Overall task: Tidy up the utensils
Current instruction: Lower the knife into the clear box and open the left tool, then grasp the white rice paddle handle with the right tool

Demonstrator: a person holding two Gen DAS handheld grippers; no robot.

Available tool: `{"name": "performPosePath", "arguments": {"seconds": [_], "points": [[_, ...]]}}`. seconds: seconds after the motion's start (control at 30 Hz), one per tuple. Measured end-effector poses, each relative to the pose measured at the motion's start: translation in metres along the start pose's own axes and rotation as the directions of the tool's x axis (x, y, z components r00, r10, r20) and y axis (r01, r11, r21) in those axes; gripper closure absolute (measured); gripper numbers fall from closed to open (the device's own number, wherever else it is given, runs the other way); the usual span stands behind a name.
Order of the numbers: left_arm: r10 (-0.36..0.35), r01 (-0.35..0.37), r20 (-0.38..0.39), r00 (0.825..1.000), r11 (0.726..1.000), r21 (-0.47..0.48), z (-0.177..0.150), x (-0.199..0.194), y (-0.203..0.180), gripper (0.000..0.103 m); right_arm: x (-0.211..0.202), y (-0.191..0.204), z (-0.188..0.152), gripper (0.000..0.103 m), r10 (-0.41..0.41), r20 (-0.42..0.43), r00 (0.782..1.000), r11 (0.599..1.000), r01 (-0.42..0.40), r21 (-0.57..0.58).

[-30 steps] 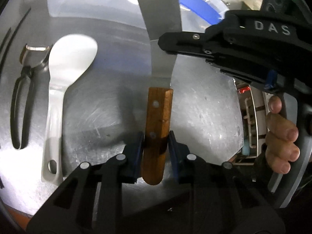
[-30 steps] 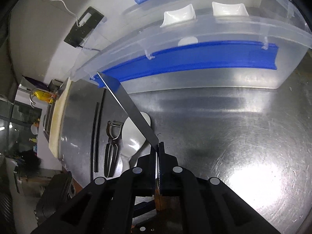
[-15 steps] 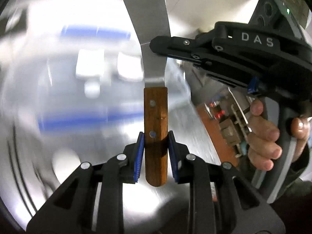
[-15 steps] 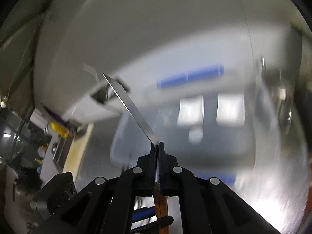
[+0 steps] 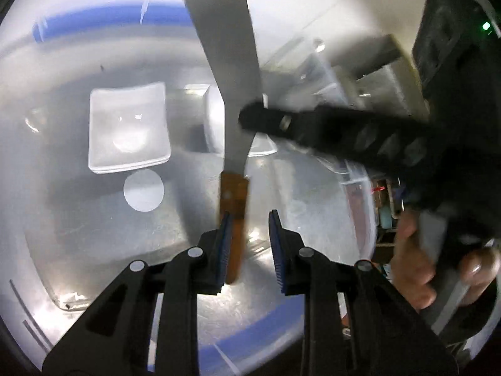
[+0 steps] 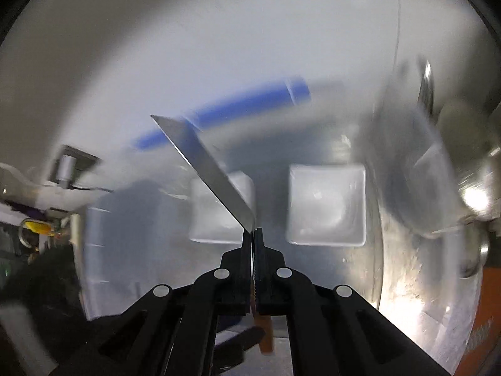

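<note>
1. The left gripper [image 5: 249, 244] has its jaws parted. The wooden handle of the scraper [image 5: 230, 94] lies against the left blue pad [image 5: 224, 247]; a clear gap separates the handle from the other pad.
2. The right gripper [image 6: 253, 250] has its jaws clamped on the flat steel blade of the scraper [image 6: 206, 169], close to where blade meets handle. In the left wrist view this gripper [image 5: 253, 119] reaches in from the right, and the person's hand [image 5: 413, 269] is wrapped around its grip.
3. The scraper is held in the air above the open clear plastic bin [image 5: 62, 282]. The blade points up and away from the left camera. In the right wrist view the blade slants up and to the left, and the tip of the handle shows below the jaws.
4. The bin has blue rim strips [image 5: 103, 22] [image 6: 225, 106]. Inside, on its floor, lie two square white dishes [image 5: 128, 128] [image 6: 327, 203] side by side, and a round white disc [image 5: 144, 189] just in front of one dish.
5. The second dish [image 6: 219, 210] is partly hidden behind the blade in both views.
6. Both views are motion-blurred; objects outside the bin cannot be identified.
</note>
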State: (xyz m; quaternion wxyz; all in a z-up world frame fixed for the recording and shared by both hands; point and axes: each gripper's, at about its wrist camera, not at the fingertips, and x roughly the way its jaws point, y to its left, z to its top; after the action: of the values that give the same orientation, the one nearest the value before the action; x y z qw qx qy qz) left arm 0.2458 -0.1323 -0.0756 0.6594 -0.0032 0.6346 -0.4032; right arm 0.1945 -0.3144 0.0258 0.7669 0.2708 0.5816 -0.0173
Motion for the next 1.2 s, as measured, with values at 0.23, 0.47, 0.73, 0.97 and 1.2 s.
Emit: {"name": "performPosePath", "arguments": {"seconds": [0.23,0.47,0.73,0.97,1.2], "points": [[-0.005,-0.005,-0.139,0.99,0.998,-0.069,0.012,0.045,0.035,0.08,0.062,-0.006,0.012,0.101,-0.114,-0.097,0.989,0.993,0.116,0.023],[0.079,-0.087,-0.209,0.975,0.996,-0.028,0.028,0.052,0.026,0.075,0.087,-0.002,0.013,0.096,-0.142,-0.142,0.98,0.988,0.148,0.032],[0.106,-0.109,0.095,0.99,0.994,0.027,-0.034,-0.061,0.014,0.06,-0.042,0.024,-0.02,0.077,0.051,0.085,0.995,0.991,-0.04,-0.13],[0.224,-0.266,0.392,0.892,0.962,0.057,-0.176,-0.156,0.008,0.036,-0.079,0.076,-0.157,0.059,0.322,0.001,0.947,0.879,-0.299,-0.372],[0.302,-0.294,0.131,0.944,0.953,-0.077,-0.277,-0.074,0.068,0.036,0.063,0.071,-0.234,0.06,0.211,-0.259,0.943,0.947,-0.263,-0.185]]}}
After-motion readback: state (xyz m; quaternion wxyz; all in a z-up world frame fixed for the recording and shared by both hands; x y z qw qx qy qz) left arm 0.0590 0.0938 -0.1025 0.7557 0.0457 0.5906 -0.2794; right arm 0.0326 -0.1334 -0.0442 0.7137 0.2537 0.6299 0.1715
